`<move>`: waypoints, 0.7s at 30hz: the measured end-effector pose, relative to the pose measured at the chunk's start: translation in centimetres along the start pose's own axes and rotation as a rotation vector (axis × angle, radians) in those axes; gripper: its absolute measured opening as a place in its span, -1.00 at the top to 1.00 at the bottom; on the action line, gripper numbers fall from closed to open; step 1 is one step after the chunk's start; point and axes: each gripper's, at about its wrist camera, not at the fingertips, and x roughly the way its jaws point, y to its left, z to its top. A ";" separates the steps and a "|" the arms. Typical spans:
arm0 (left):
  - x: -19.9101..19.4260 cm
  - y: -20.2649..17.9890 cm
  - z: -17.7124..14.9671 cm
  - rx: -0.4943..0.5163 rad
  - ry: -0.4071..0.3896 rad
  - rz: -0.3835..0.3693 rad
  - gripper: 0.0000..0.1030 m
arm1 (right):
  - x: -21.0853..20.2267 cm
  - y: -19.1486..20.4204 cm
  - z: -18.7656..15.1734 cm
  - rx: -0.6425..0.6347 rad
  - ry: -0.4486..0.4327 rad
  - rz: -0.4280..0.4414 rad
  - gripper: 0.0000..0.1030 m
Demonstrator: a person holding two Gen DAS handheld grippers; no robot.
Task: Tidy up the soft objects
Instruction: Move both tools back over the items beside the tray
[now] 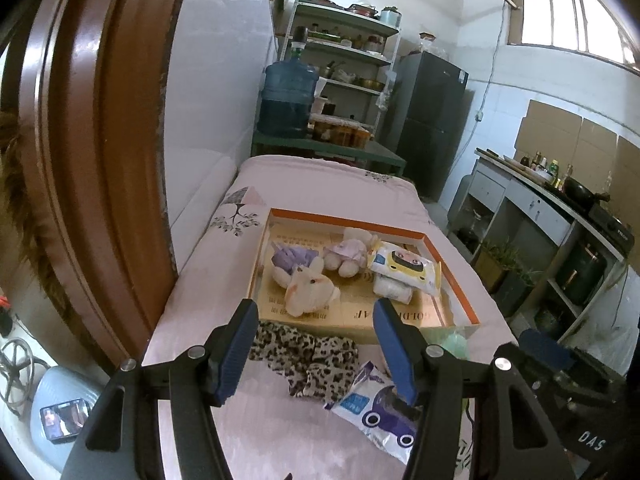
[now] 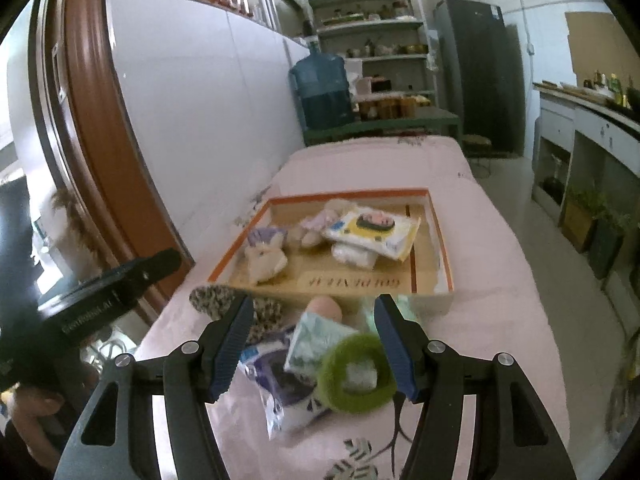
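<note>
Pink-sheeted bed (image 1: 320, 192) carries tray (image 1: 452, 276): plush toys (image 1: 312, 288), wipes pack (image 1: 404, 266) already inside. Leopard cloth (image 1: 304, 354), car-print pack (image 1: 380, 412), green ring (image 2: 356, 376) wait before tray. Left gripper (image 1: 316, 352), right gripper (image 2: 316, 348) wide, empty.

Left view: right finger hides part of the car-print pack (image 1: 376, 416). Green item (image 1: 454, 338) beside the tray (image 1: 452, 276) mostly hidden. Right view: leopard cloth (image 2: 224, 304) and pink object (image 2: 326, 308) partly covered; tray lettering unreadable.
</note>
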 end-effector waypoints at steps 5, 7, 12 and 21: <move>-0.3 0.1 -1.3 0.015 -0.007 0.006 -0.16 | 0.4 -0.3 -2.0 -0.007 0.028 -0.015 -0.25; -0.2 0.3 -1.6 0.007 -0.001 -0.002 -0.16 | 0.7 -0.6 -2.6 -0.002 0.041 -0.020 -0.25; 0.3 0.6 -2.5 -0.004 0.007 -0.026 -0.16 | 1.4 -1.2 -4.0 0.003 0.068 -0.037 -0.25; 1.1 0.6 -3.2 0.005 0.026 -0.034 -0.16 | 3.0 -1.3 -5.1 0.003 0.113 -0.018 -0.24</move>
